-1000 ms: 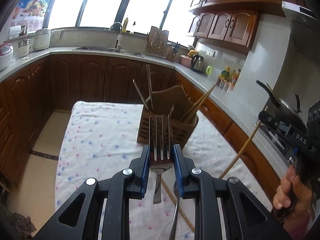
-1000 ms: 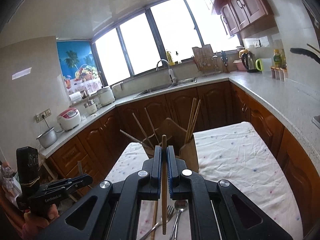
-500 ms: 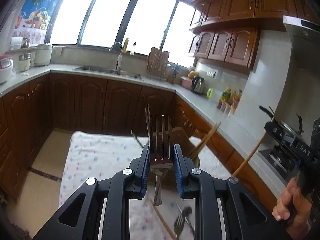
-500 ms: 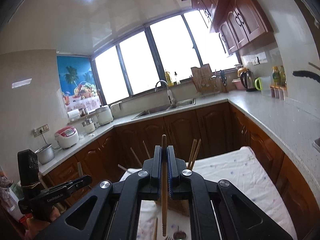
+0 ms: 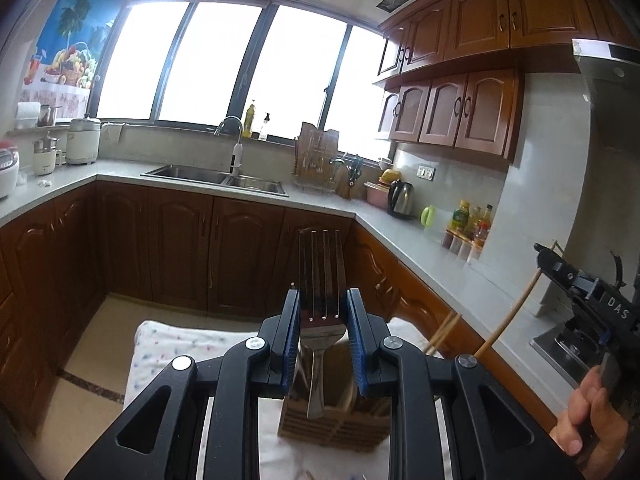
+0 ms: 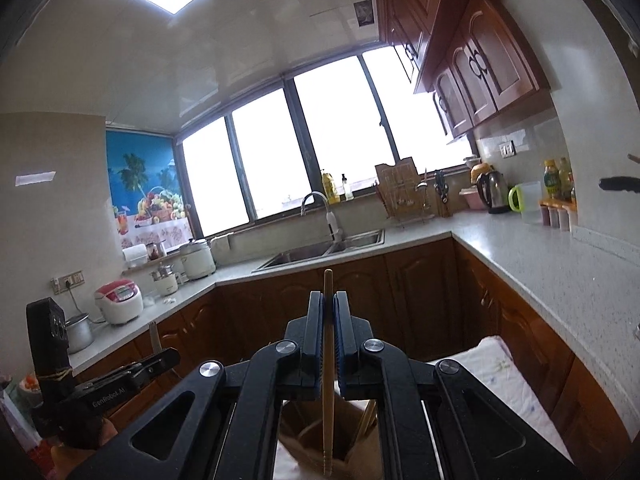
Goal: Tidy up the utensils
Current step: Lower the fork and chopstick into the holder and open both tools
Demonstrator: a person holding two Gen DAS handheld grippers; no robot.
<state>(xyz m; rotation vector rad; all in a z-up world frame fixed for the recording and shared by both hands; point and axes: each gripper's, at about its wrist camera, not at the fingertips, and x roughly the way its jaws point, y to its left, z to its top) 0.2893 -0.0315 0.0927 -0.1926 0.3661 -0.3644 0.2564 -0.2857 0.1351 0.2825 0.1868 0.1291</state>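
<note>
My left gripper [image 5: 323,322] is shut on a metal fork [image 5: 322,280], tines up, its handle hanging just above the wooden utensil holder [image 5: 336,424]. My right gripper [image 6: 328,322] is shut on a wooden chopstick [image 6: 328,380], held upright with its lower end over the same holder [image 6: 352,456], which has chopsticks in it. The right gripper [image 5: 576,280] with its chopstick [image 5: 508,316] also shows at the right of the left wrist view. The left gripper [image 6: 132,372] shows at the lower left of the right wrist view.
The holder stands on a table with a white flowered cloth [image 5: 168,344]. Brown cabinets and a grey counter [image 6: 540,264] with a sink [image 5: 216,178], a kettle [image 5: 400,200] and bottles run around the table. A stove and range hood are at the right.
Both grippers have risen with the fork and the chopstick and now hang over the holder. The loose cutlery on the cloth has dropped out of view.
</note>
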